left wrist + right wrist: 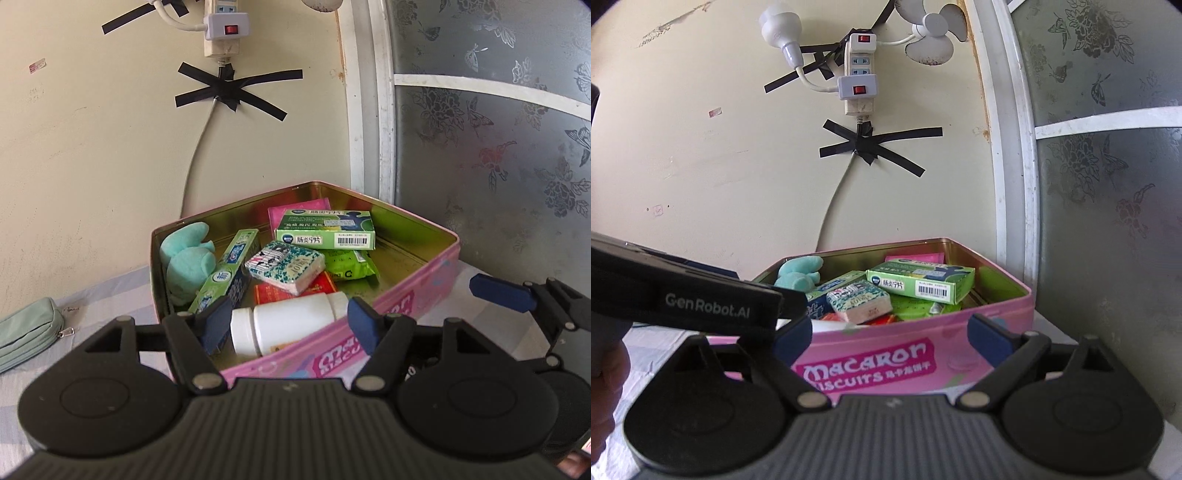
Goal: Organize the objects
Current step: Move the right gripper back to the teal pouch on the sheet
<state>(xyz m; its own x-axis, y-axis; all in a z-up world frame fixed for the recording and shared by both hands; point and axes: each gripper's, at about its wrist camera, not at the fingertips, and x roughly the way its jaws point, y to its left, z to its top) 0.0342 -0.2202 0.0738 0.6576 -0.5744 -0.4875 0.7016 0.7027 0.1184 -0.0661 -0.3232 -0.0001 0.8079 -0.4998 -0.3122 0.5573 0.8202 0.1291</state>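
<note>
from my left wrist view, my left gripper [286, 325] has its jaws open around a white bottle [291, 321] lying in the pink tin [417, 284], pads not pressing it. the tin sits on a pale striped surface [110, 291] against a cream wall [92, 147], with a green pouch [29, 332] well to the left. a power strip [221, 29] is taped up above, patterned glass [498, 129] to the right.

from my right wrist view, my right gripper [890, 336] stands with jaws open and empty, just before the tin's front wall [871, 365]. a fan [931, 33] and bulb [781, 27] hang on the wall.
</note>
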